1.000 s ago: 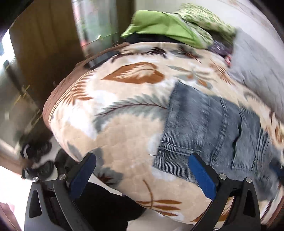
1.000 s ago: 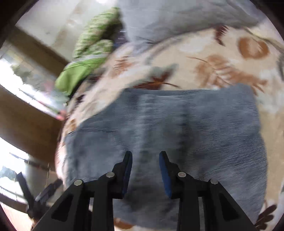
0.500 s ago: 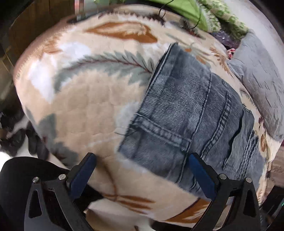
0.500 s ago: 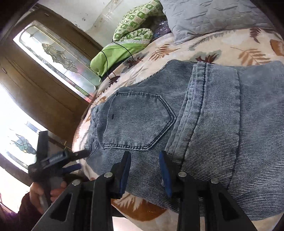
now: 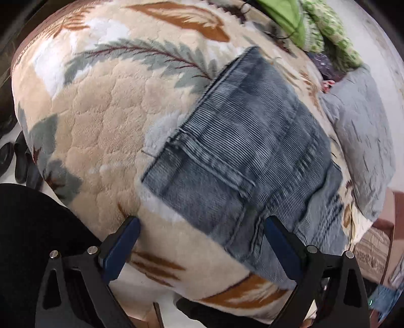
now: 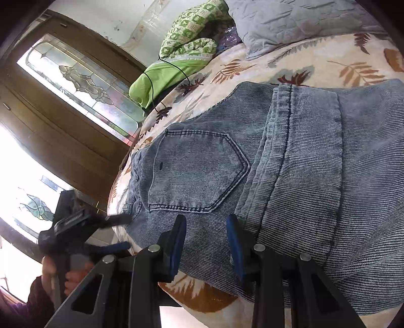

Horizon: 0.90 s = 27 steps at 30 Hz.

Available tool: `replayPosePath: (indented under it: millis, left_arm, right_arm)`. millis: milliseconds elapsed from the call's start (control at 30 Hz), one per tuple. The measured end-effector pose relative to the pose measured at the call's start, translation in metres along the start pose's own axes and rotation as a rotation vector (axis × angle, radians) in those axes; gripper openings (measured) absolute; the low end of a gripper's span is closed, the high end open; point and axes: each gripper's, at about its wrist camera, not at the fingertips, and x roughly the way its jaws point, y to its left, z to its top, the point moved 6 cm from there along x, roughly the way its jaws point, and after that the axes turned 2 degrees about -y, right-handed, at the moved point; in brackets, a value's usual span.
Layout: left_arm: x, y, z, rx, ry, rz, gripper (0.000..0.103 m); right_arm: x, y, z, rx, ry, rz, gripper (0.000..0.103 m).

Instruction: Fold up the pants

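Pants (image 6: 290, 181) lie on bed blanket (image 5: 106, 121) near its front edge, already doubled over, back pocket up. Left gripper (image 5: 202, 242) spread wide, grasping nothing, over hem corner. Right gripper (image 6: 205, 242) partly parted, empty, above denim. Further fold likely remains.

Folded blue denim pants (image 6: 290, 176) on the leaf-patterned fleece blanket (image 5: 101, 126)

A grey quilted pillow (image 6: 290, 22) and a green patterned bundle (image 6: 189, 43) lie behind the pants; both grippers sit at the pants' near edge.
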Motion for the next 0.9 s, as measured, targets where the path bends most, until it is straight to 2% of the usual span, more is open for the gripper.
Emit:
replayPosePath:
  millis: [67,200,300,367,433,467,500,533,600,800,900]
  left_arm:
    - [-0.004,-0.002,0.005,-0.036,-0.027,-0.022,0.099]
    - [-0.007,-0.018,0.02,-0.019,-0.072,-0.077,0.098]
    - [-0.003,-0.029,0.025,0.013,-0.087,-0.064,0.098]
    - [-0.002,-0.035,0.026,0.044,-0.109,-0.047,0.092]
    - [-0.002,-0.041,0.028,0.083,-0.127,-0.026,0.077]
    - [0.001,-0.039,0.029,0.086,-0.131,-0.022,0.074]
    - [0.0,-0.039,0.03,0.085,-0.136,-0.022,0.058]
    - [-0.004,-0.035,0.031,0.09,-0.144,-0.026,0.037]
    - [-0.004,-0.038,0.035,0.114,-0.126,-0.085,0.027]
    - [-0.011,-0.047,0.036,0.181,-0.169,-0.092,0.023]
    - [-0.007,-0.041,0.035,0.189,-0.157,-0.062,0.028]
  right_arm:
    - [-0.001,0.0,0.0,-0.005,-0.001,-0.001,0.037]
    - [-0.001,0.0,0.001,-0.006,-0.002,-0.005,0.037]
    - [-0.001,0.001,0.0,-0.01,-0.006,-0.006,0.037]
    - [-0.001,0.002,0.001,-0.013,-0.009,-0.006,0.037]
    - [0.0,0.003,0.001,-0.024,-0.011,-0.01,0.037]
    - [0.0,0.003,0.0,-0.03,-0.011,-0.012,0.037]
    - [0.001,0.004,0.0,-0.033,-0.012,-0.013,0.037]
    - [0.001,0.004,0.001,-0.034,-0.011,-0.013,0.037]
    - [0.003,0.004,0.002,-0.033,-0.009,-0.012,0.037]
    - [0.005,0.003,0.003,-0.031,-0.011,-0.006,0.037]
    - [0.005,0.001,0.003,-0.026,-0.009,0.003,0.037]
